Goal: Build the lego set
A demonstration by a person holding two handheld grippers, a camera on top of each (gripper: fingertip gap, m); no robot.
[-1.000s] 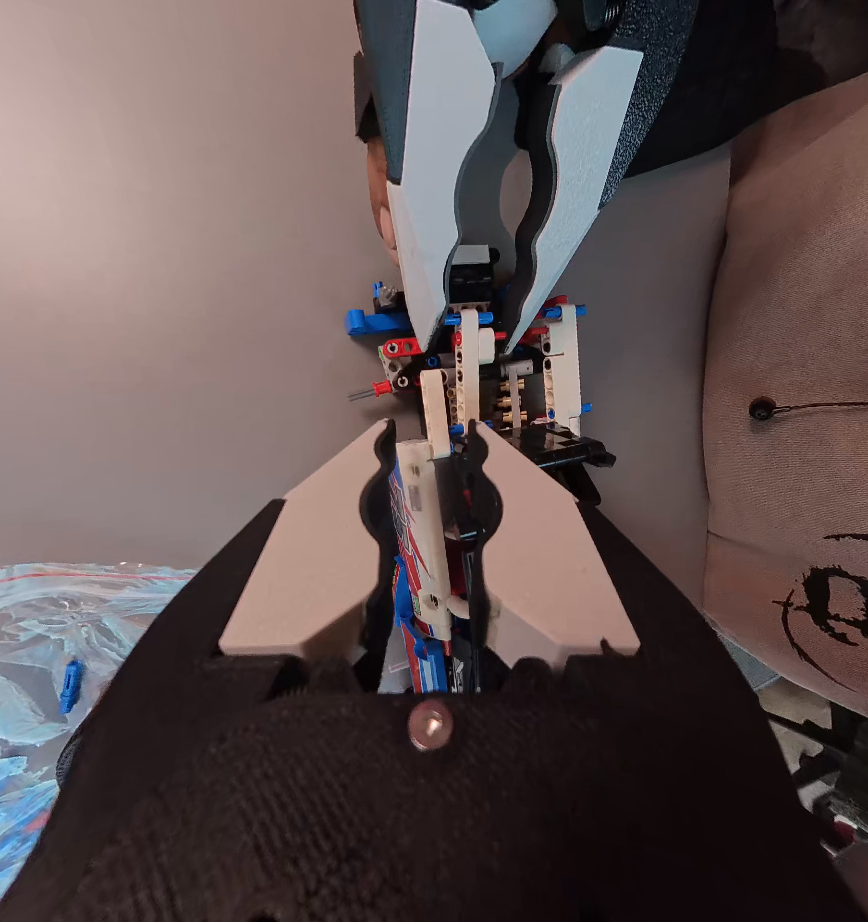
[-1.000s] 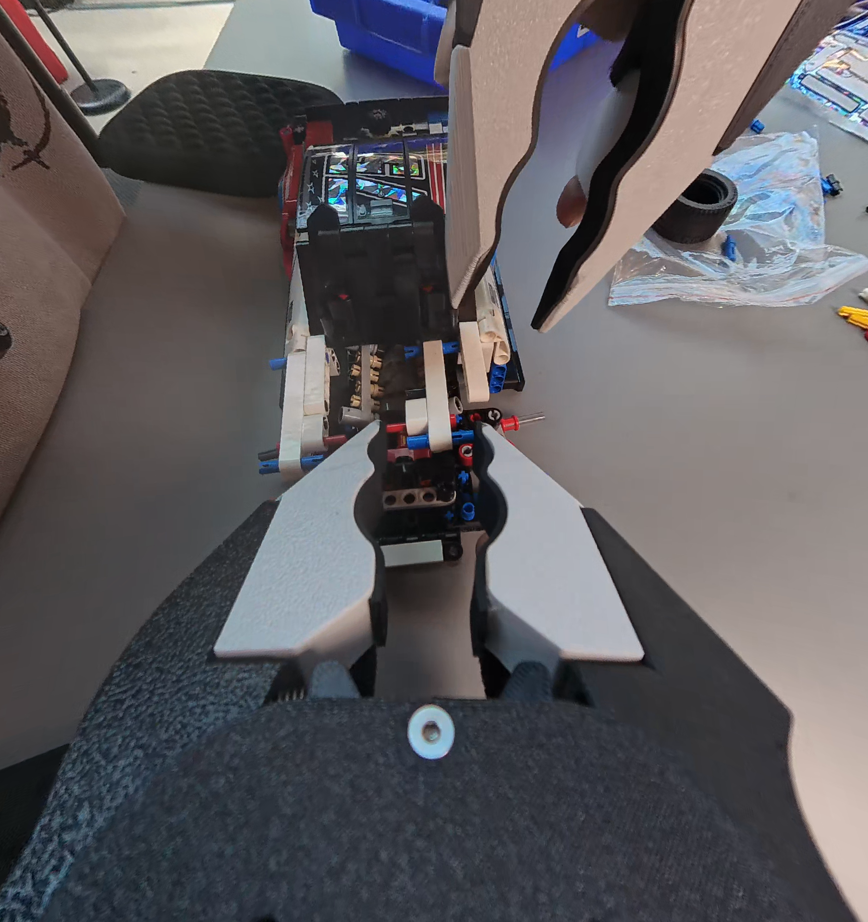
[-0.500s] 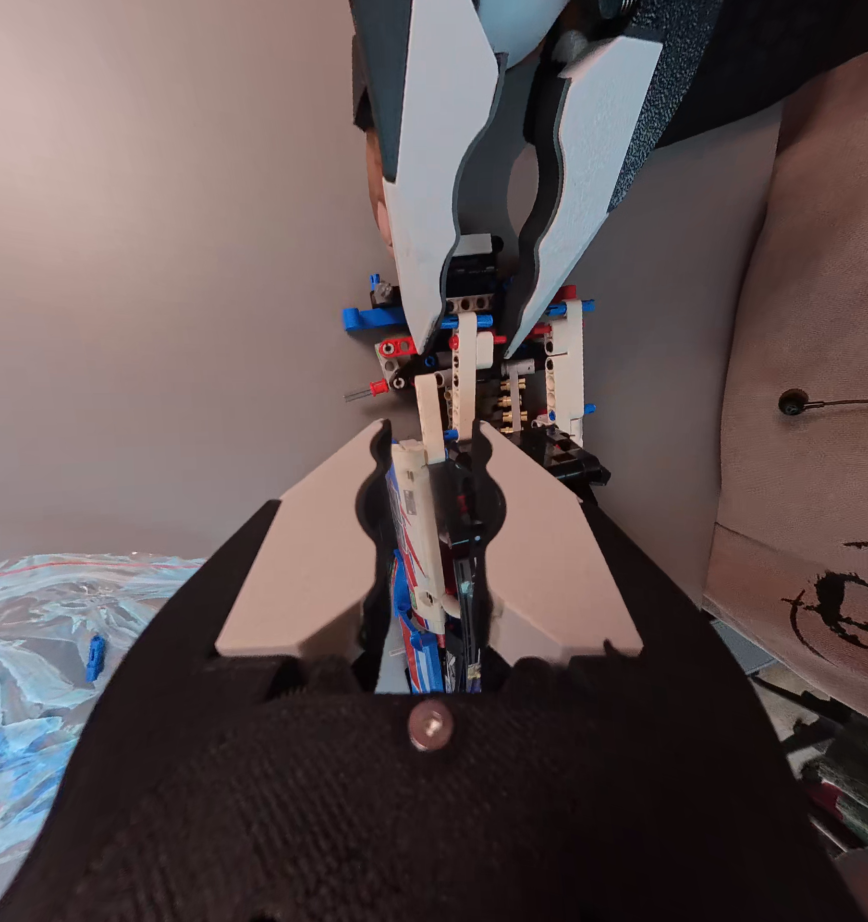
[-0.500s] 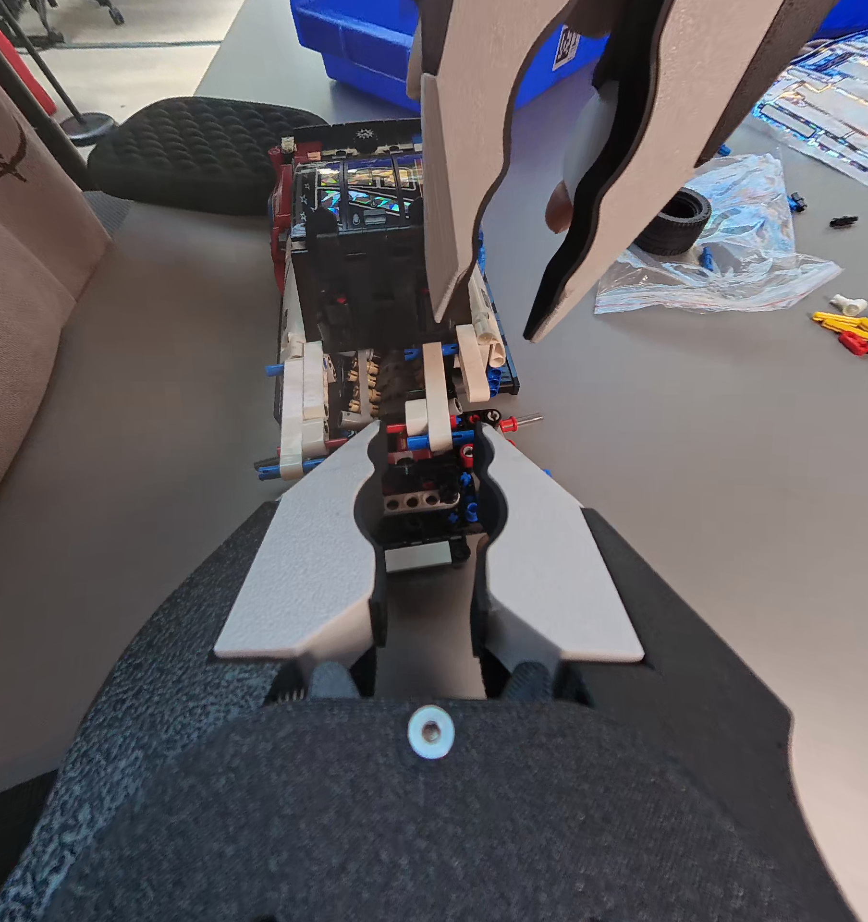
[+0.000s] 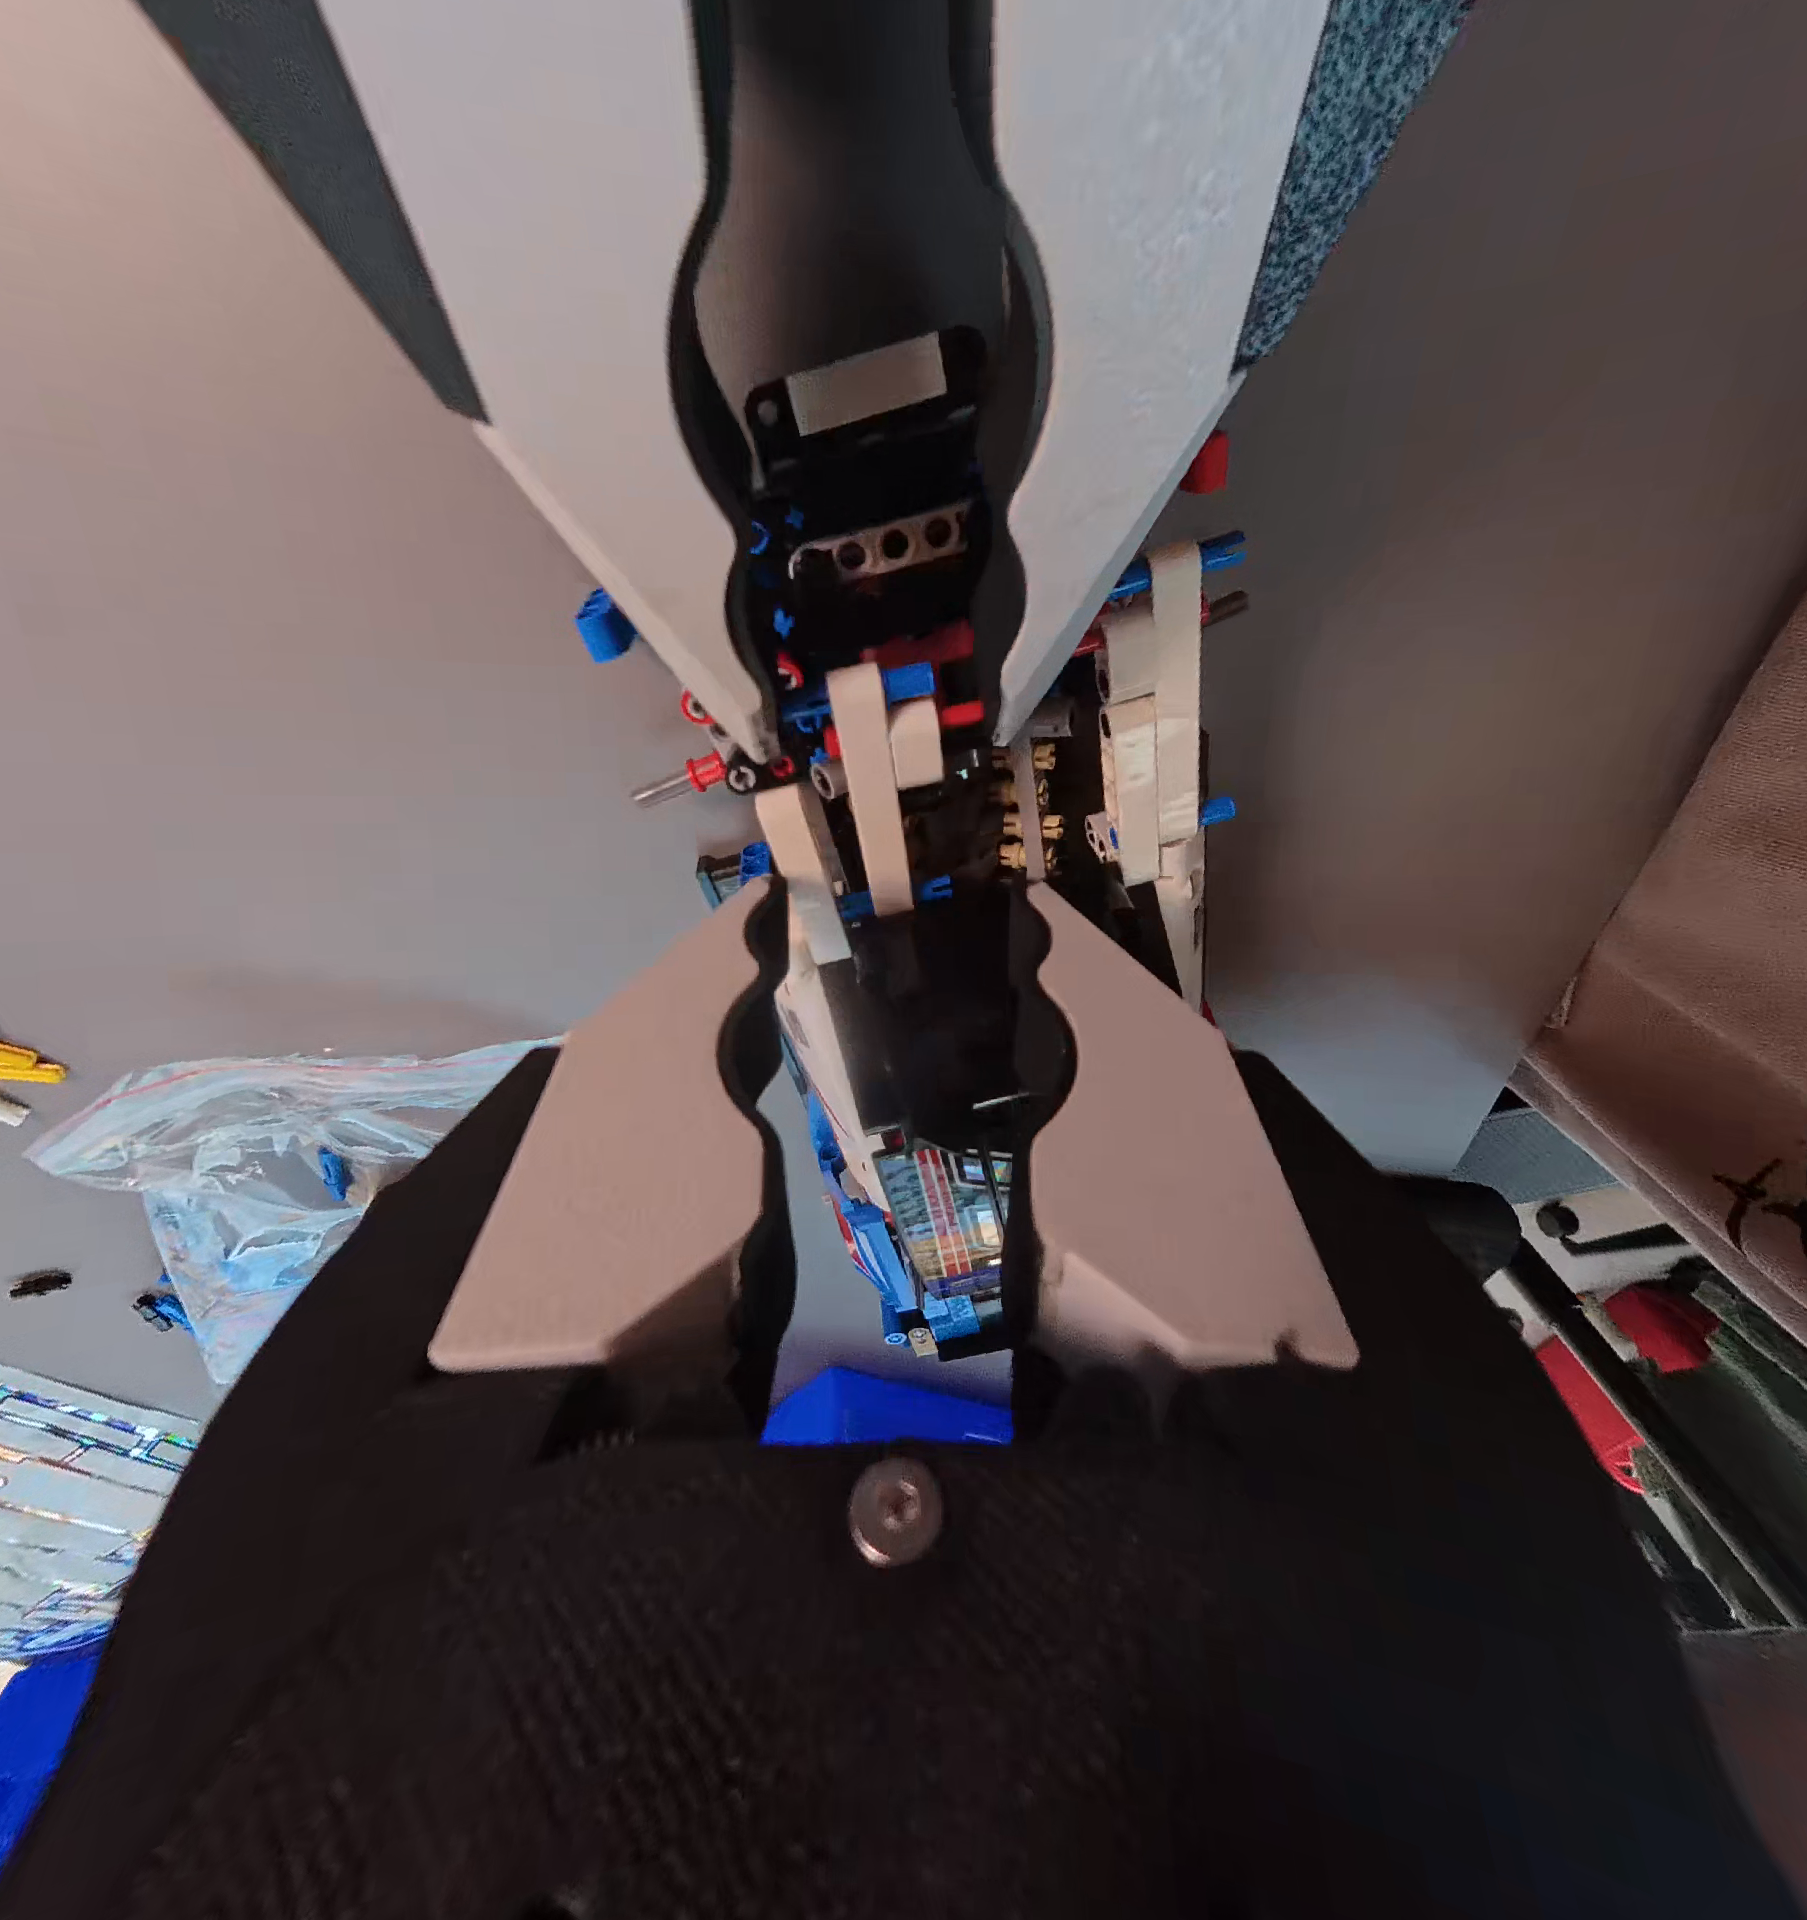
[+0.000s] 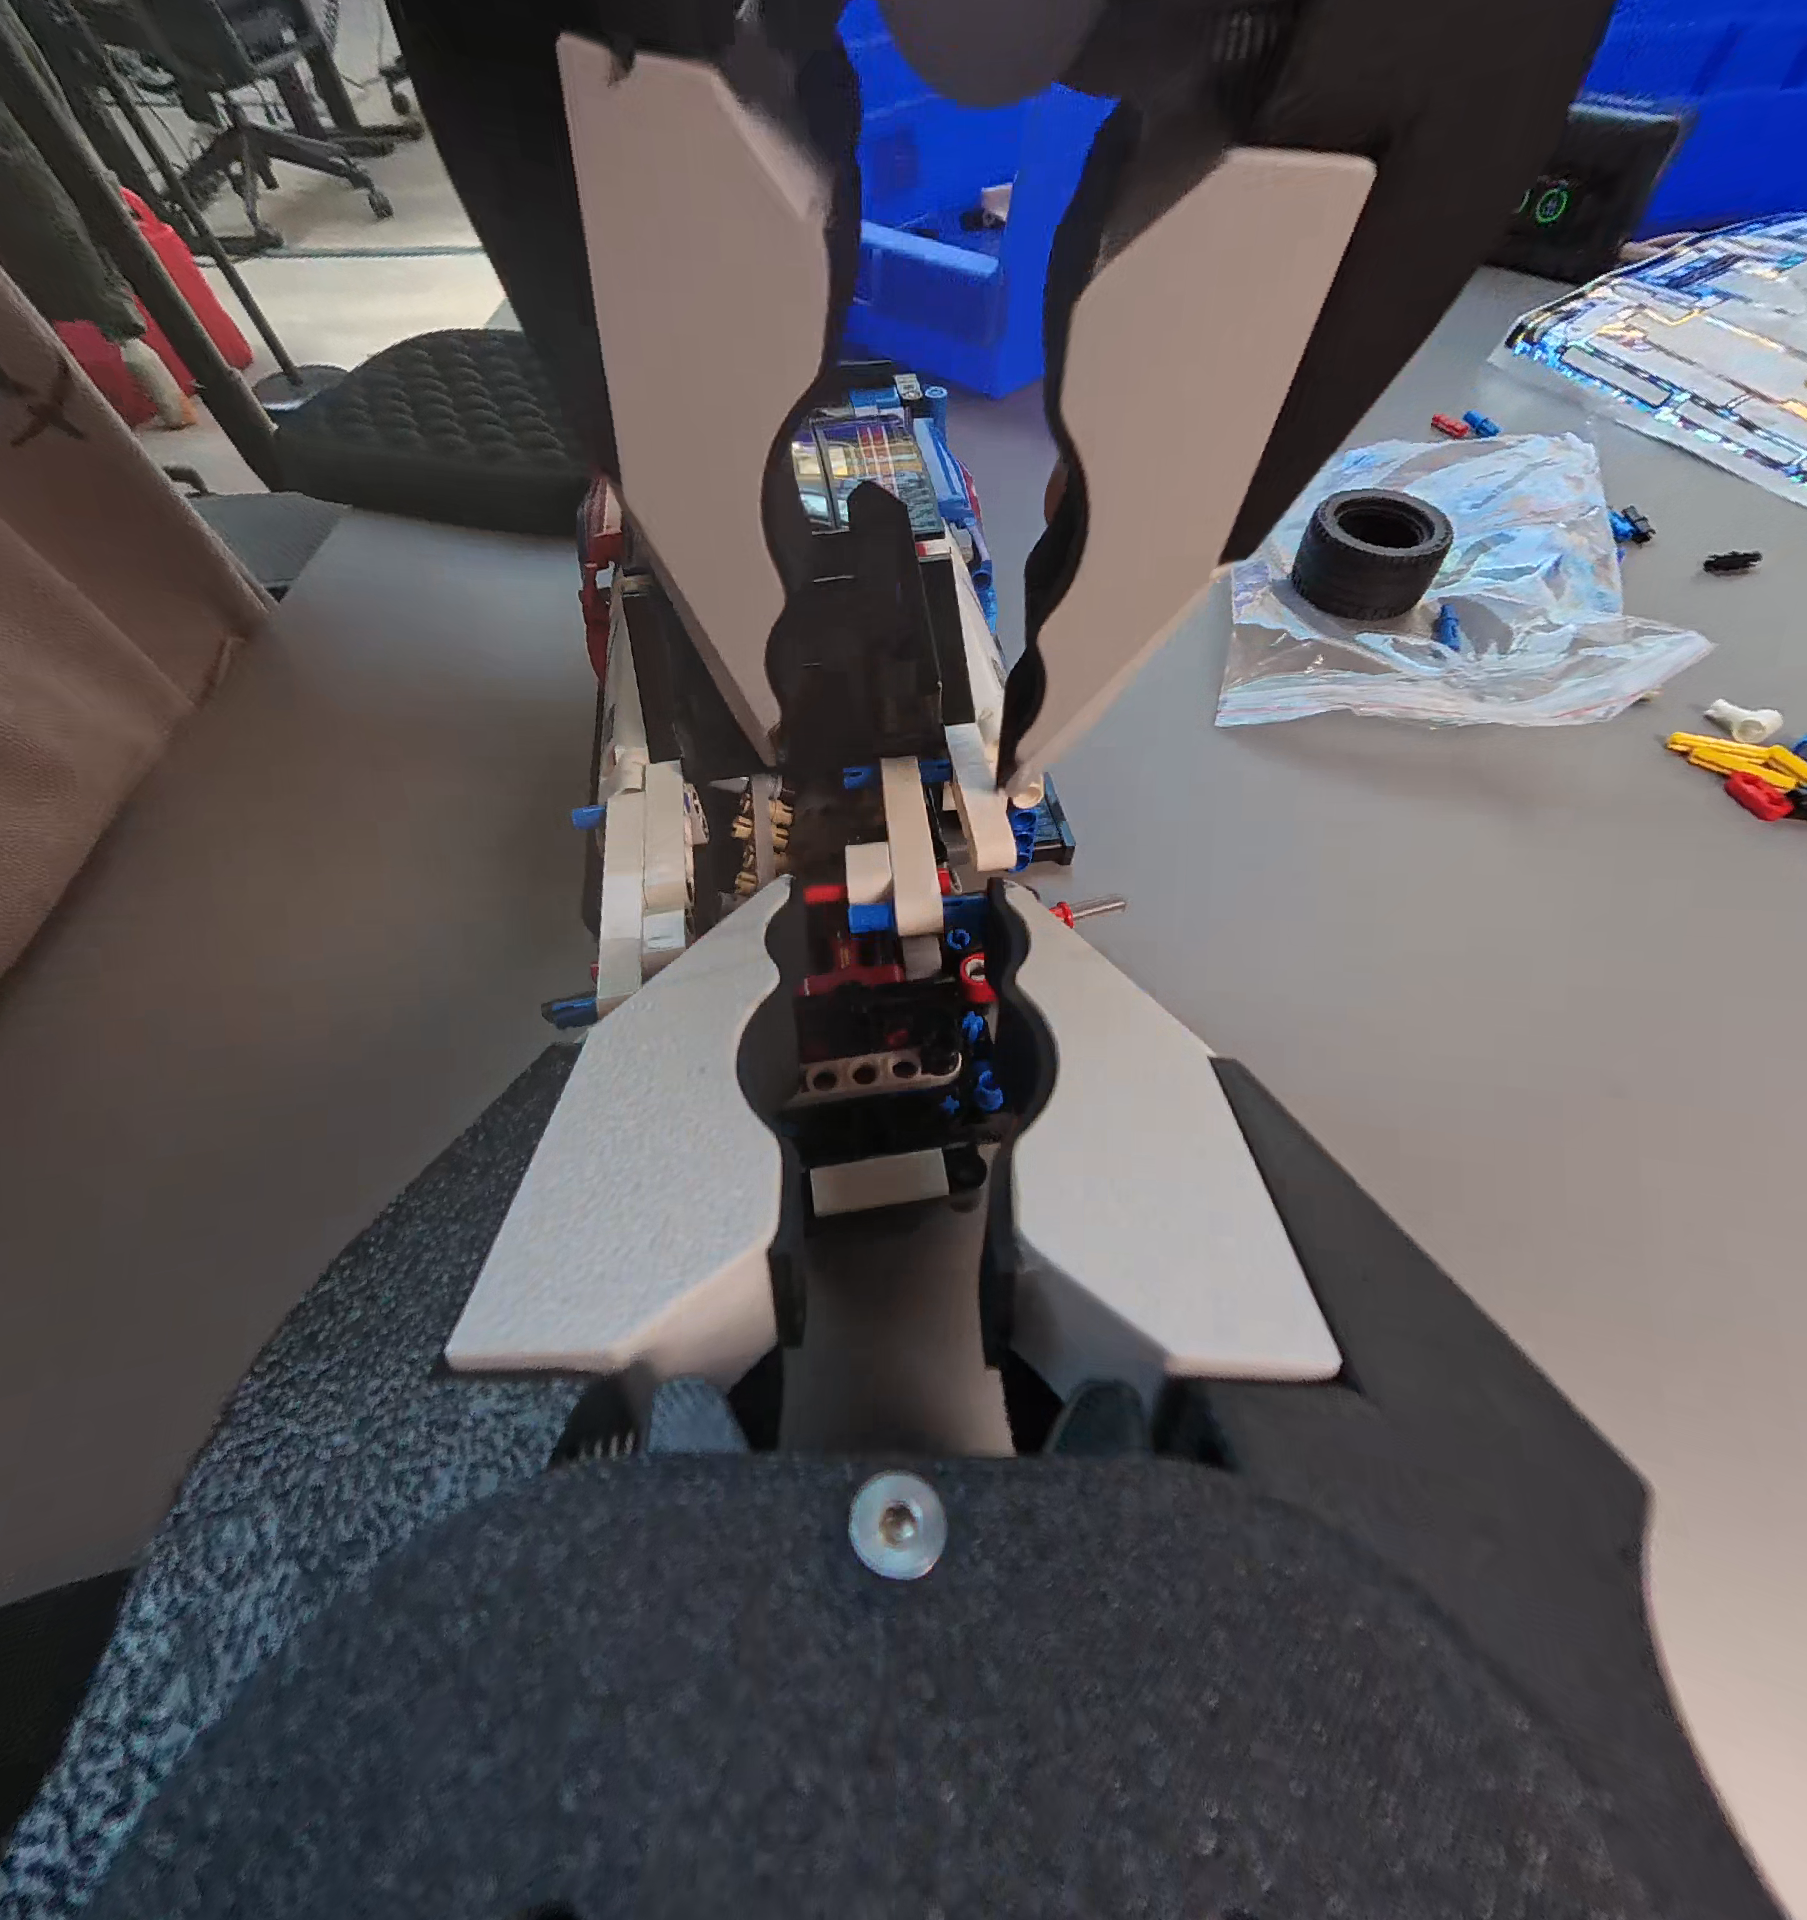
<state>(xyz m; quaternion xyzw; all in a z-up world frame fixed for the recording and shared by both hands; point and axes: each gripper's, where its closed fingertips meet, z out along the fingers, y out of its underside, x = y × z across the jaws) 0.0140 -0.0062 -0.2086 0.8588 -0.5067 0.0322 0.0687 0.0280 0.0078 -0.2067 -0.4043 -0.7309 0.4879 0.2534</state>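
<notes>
The lego model [image 6: 650, 852], a black, white, blue and red vehicle, lies on the grey table [image 6: 1398, 1039]. My right gripper [image 6: 894, 899] is shut on its black near end, a finger on each side. My left gripper [image 6: 894, 753] comes in from the far side, open, its fingers straddling the black cab; one fingertip [image 6: 1018, 764] touches a white beam. In the left wrist view the model [image 5: 1148, 748] runs between my left gripper [image 5: 894, 904] and the right gripper [image 5: 883, 738], which face each other closely.
A clear plastic bag [image 6: 1481, 623] with a black tyre [image 6: 1372, 551] lies to the right, with loose yellow, red and blue pieces [image 6: 1761, 769] and a shiny sheet [image 6: 1709, 353]. A blue bin [image 6: 930, 281] stands behind. A beige cushion [image 6: 47, 675] bounds the left. Both grippers' tips are close together, under 4 cm apart.
My left gripper has let go of the model's side panel, opened wider and now straddles the cab. The two grippers have come closer together. The right gripper keeps its hold.
</notes>
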